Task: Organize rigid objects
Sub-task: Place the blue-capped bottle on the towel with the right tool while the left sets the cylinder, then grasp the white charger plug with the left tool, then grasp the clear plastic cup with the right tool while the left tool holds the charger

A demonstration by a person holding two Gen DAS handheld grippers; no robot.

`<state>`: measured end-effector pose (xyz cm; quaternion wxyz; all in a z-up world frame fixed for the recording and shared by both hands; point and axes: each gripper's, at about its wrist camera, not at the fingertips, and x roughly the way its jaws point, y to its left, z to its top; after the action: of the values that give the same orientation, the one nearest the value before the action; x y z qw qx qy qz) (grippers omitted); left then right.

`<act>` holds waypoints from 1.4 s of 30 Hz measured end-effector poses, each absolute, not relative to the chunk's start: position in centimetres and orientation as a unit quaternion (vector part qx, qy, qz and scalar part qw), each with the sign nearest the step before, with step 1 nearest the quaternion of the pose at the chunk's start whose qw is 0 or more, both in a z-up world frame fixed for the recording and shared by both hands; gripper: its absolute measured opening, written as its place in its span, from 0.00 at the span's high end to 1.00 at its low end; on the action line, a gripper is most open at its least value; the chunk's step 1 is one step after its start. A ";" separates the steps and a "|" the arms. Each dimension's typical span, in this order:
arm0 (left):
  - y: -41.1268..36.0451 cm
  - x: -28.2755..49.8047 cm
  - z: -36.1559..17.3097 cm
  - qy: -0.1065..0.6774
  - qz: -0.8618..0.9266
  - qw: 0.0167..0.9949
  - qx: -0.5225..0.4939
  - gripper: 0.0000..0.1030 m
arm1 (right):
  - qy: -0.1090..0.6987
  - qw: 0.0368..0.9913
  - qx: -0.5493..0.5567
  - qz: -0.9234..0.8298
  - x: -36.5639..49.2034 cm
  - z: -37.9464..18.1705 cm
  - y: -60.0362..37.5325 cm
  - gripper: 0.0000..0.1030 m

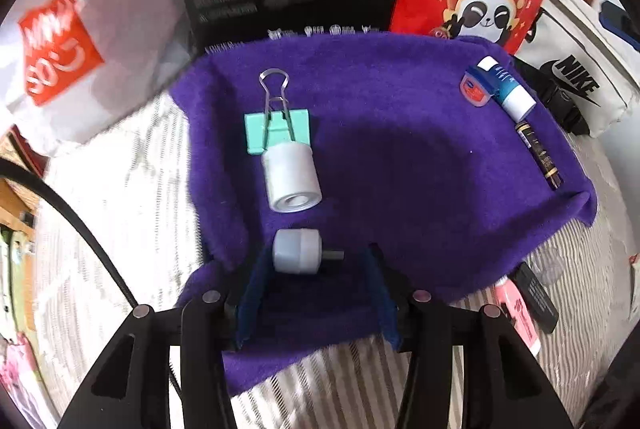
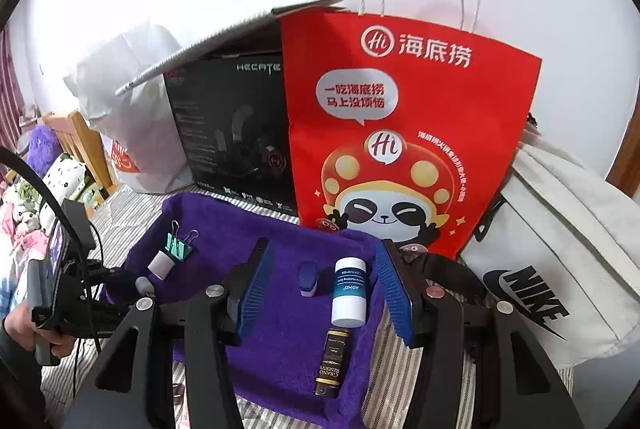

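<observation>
Altogether on purple cloth: two white cylinders, one binder clip, three toiletries; both grippers' fingers apart, empty.

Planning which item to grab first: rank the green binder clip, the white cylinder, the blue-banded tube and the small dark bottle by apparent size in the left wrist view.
1. green binder clip, handles included
2. white cylinder
3-4. blue-banded tube and small dark bottle: similar, unranked, since both lie farther away.
</observation>
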<state>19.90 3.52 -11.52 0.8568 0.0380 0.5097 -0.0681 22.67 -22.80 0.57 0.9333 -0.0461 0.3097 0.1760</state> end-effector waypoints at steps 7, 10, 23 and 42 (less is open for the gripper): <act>1.9 14.9 -9.3 0.479 -0.107 0.870 0.041 0.51 | 0.302 0.936 -0.040 0.178 22.3 1.2 -23.4 0.46; 0.6 13.2 -9.3 0.474 -0.120 0.871 0.047 0.51 | 0.300 0.937 -0.037 0.174 22.2 1.3 -23.8 0.46; -5.6 9.4 -11.8 0.464 -0.193 0.853 0.141 0.51 | 0.305 0.937 -0.036 0.169 22.3 1.2 -24.3 0.44; -4.6 10.1 -12.6 0.460 -0.204 0.855 0.129 0.75 | 0.327 0.929 -0.048 0.165 23.2 0.0 -23.9 0.44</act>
<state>10.09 -4.59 -12.61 0.8545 0.1289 0.4598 -0.2043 23.24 -23.94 0.03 0.9294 -0.0483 0.3265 0.1651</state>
